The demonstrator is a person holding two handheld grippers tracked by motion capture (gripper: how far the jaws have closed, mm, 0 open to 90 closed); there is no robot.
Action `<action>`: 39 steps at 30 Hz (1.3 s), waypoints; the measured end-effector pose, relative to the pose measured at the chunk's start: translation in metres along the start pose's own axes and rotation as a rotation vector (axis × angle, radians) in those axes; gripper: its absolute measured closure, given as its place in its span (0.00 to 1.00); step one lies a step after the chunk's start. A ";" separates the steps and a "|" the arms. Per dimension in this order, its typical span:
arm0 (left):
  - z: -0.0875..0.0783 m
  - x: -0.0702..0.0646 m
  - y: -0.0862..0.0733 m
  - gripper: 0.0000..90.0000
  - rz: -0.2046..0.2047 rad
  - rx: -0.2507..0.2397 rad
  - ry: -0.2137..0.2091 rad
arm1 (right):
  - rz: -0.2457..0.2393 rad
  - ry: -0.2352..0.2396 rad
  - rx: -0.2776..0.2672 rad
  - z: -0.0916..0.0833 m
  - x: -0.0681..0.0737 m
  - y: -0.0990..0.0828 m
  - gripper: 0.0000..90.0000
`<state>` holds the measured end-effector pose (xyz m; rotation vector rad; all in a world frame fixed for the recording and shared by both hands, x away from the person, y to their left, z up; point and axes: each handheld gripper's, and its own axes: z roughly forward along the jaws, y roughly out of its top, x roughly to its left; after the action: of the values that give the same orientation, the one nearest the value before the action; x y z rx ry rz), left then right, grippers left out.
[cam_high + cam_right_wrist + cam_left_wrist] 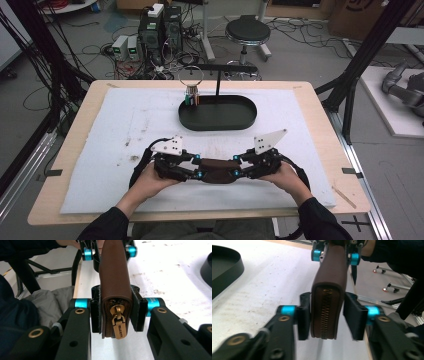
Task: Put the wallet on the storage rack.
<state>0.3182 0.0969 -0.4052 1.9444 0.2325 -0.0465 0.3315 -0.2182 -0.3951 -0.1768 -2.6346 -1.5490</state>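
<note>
Right now our right claw (117,311) is clamped on one end of the brown wallet (115,272), both pads flat against its sides, with the gold zipper pull (118,323) hanging just below the grip. Our left claw (327,315) straddles the other end: one pad looks to touch the leather, while the other stands off with a clear gap, so it is open around the wallet and not yet pinching it.

From the high view, the wallet (216,169) is stretched between the two claws near the front edge of the desk (75,125), just above the white mat (125,115). The black oval tray (218,114) with its stand (218,80) and hanging key ring (191,80) sits well behind.

What could go wrong, in our judgement: with only one end held firmly, the wallet may pivot or sag at the loose end. If we close the left claw while it sits off-centre, we may push the leather sideways or catch the zipper teeth (325,312) instead of the flat sides.
</note>
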 end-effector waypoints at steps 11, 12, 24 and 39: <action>-0.002 0.000 0.007 0.74 0.043 -0.026 0.021 | -0.008 -0.044 -0.055 -0.009 0.000 0.001 0.62; -0.002 0.000 0.008 0.74 0.043 -0.030 0.025 | -0.009 -0.052 -0.061 -0.011 0.000 0.001 0.58; -0.015 0.018 0.031 0.74 0.050 -0.097 0.105 | 0.091 -0.340 -0.225 -0.057 -0.008 -0.004 0.35; -0.013 0.063 0.047 0.75 0.013 -0.125 0.221 | 0.123 -0.586 -0.264 -0.083 -0.008 -0.014 0.31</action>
<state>0.3877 0.1004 -0.3660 1.8256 0.3604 0.1879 0.3384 -0.2981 -0.3674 -0.9216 -2.7086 -2.0446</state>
